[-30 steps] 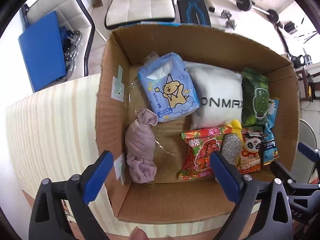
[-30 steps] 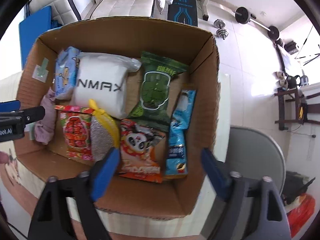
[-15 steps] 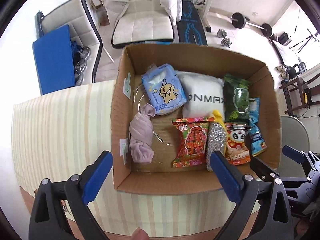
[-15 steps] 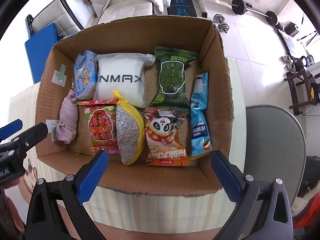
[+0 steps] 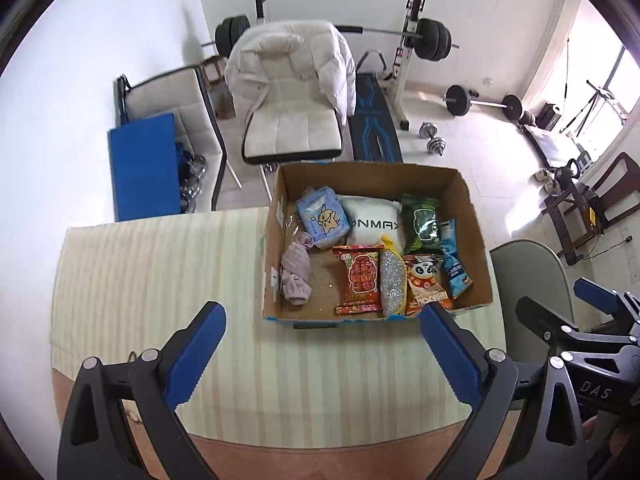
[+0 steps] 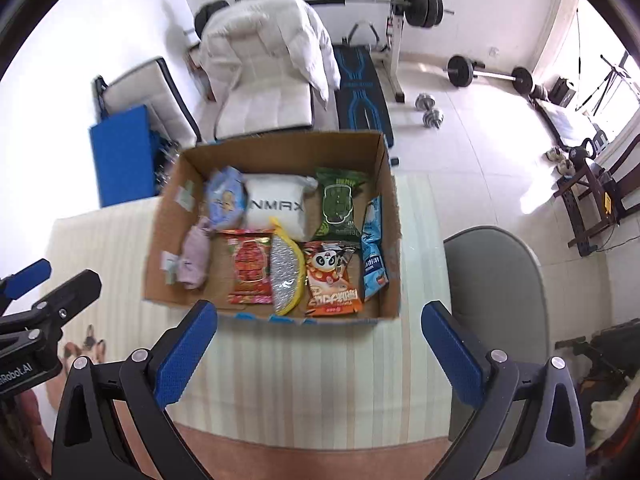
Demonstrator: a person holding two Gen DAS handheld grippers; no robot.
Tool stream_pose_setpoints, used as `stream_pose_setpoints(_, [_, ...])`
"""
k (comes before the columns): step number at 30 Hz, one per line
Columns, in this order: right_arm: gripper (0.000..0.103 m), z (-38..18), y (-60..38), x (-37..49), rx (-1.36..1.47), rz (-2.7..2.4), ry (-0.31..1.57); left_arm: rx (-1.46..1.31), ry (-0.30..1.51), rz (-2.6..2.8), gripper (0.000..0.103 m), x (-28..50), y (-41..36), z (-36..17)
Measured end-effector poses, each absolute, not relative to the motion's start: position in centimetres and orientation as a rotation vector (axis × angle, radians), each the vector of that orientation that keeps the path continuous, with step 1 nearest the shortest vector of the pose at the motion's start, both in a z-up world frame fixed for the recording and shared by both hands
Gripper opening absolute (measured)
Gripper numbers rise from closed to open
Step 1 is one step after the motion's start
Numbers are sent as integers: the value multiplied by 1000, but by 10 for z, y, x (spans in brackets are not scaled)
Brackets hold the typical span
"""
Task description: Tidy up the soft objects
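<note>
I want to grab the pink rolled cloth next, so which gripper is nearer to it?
Left. The left gripper hangs open over the table just below the box's left half, where the pink rolled cloth lies. The right gripper sits further right, below the snack packs.

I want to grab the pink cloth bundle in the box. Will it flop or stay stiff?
The pink cloth bundle looks like soft, twisted fabric, so it would probably sag and droop. It seems light and unlikely to roll, since it lies flat on the cardboard box floor.
</note>
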State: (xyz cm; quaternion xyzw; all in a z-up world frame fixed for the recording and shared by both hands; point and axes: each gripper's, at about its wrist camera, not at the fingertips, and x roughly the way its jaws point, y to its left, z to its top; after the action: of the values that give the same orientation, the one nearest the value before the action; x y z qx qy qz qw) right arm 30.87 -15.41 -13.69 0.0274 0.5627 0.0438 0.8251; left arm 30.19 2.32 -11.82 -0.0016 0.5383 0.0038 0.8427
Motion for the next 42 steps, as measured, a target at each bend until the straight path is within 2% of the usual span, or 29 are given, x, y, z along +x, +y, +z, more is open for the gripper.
stream_pose_setpoints(8, [103,-59,-155,230,77,124,1090,-11,1077,-16,100,239,18,-59])
stream_pose_setpoints(18, [103,9,-163,149,100,112,1007,-35,1064,-47,100,190,14,-24])
stream_pose_setpoints(28, [103,47,-171,108,78,79,970,-23,1010,-52,100,168,13,0])
stream_pose_setpoints(42, [103,81,-169,105,47,26,857,-3,973,-21,100,163,11,3])
